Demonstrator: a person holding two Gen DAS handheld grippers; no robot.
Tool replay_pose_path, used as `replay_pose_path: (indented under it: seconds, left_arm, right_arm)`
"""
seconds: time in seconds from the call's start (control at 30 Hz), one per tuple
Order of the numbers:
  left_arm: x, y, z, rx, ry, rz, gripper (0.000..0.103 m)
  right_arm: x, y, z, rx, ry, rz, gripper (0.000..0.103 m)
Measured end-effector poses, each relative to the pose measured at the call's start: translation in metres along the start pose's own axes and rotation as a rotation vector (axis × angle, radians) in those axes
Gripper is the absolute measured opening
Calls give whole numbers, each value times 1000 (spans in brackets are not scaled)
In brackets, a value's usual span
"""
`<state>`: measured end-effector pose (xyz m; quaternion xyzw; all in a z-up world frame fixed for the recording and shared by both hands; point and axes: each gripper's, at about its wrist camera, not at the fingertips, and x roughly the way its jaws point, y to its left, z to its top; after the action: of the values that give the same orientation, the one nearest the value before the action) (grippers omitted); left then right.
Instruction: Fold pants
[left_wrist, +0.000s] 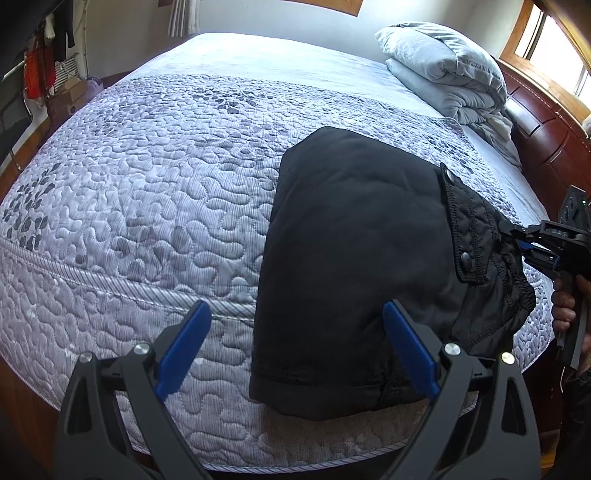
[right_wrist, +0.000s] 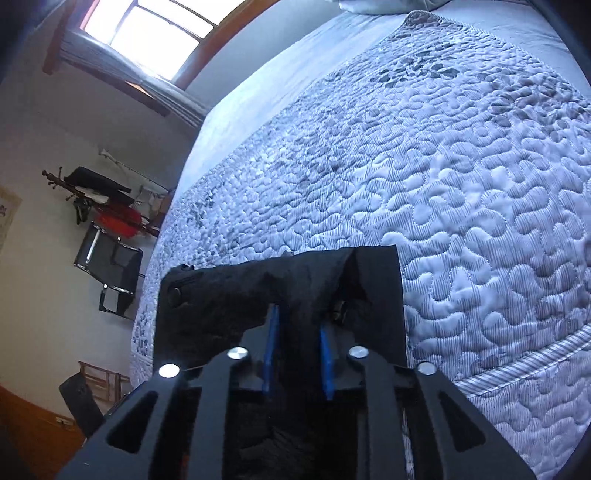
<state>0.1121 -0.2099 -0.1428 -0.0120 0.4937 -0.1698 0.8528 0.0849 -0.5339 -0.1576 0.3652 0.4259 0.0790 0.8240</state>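
Left wrist view gives me the pants (left_wrist: 354, 266) as a compact black bundle, already folded down to a rough rectangle and lying near the front edge of the quilted bedspread (left_wrist: 155, 206), with the snap-button waistband turned up along its right side. My left gripper (left_wrist: 295, 350) hangs over the near corner with its blue pads spread wide; one finger sits above bare quilt, the other above the cloth, and neither is pressing on anything. At the far right, my right gripper (left_wrist: 511, 236) has its tips at the waistband edge. From the right wrist view the right gripper (right_wrist: 297, 339) shows its blue pads drawn close together with a ridge of black fabric bunched between them, so I read it as pinching the waistband, though the cloth is dark there and I can't be sure how firm the contact is. I judge this as the last tidying step: the main folds look done and the waistband flap is being settled. The next move calls for laying that edge flat, letting go cleanly without dragging the bundle, and perhaps steadying the near corner with the left. A folded grey duvet (left_wrist: 447, 70) sits well apart near the headboard.
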Motion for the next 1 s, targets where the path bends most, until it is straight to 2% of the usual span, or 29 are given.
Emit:
replay_pose_path:
  seconds: [0.03,0.07,0.1,0.23,0.27,0.43,0.47,0.6,0.73,0.83,0.93,1.0]
  left_arm:
    - [0,0,1,2,0,2,94]
    - [-1,1,2,4,-2,0,94]
    - [-1,2,3,4,-2,-6,94]
    - [0,10,7,-20,11,-50,94]
    - [1,13,8,-24,18,-63,94]
    - [16,25,4,-77,86,-136,94]
    - [20,29,3,-105,102,-169,94]
    - [31,35,-1,-178,140,-222,94]
    - [39,31,-3,-196,178,-279,94]
    - [47,26,-6,-196,200,-293,95]
    - [48,19,-6,-183,194,-278,97]
    - [48,16,-6,-181,191,-268,97]
  right_arm:
    - [-4,-1,-2,2,1,24,36]
    - [-10,-2,-5,2,4,48,50]
    - [-14,-3,-7,-3,2,47,58]
    - [-27,-13,-26,-32,45,7,61]
    - [-27,-18,-32,-25,65,13,66]
    - [-18,-41,-53,37,144,66,71]
    - [-16,-48,-57,68,144,84,74]
    - [-11,-63,-64,150,150,161,77]
    - [-4,-64,-70,149,182,193,85]
    - [-1,-62,-71,136,186,200,85]
    - [4,-57,-69,120,193,201,78]
    - [4,-54,-67,108,193,198,59]
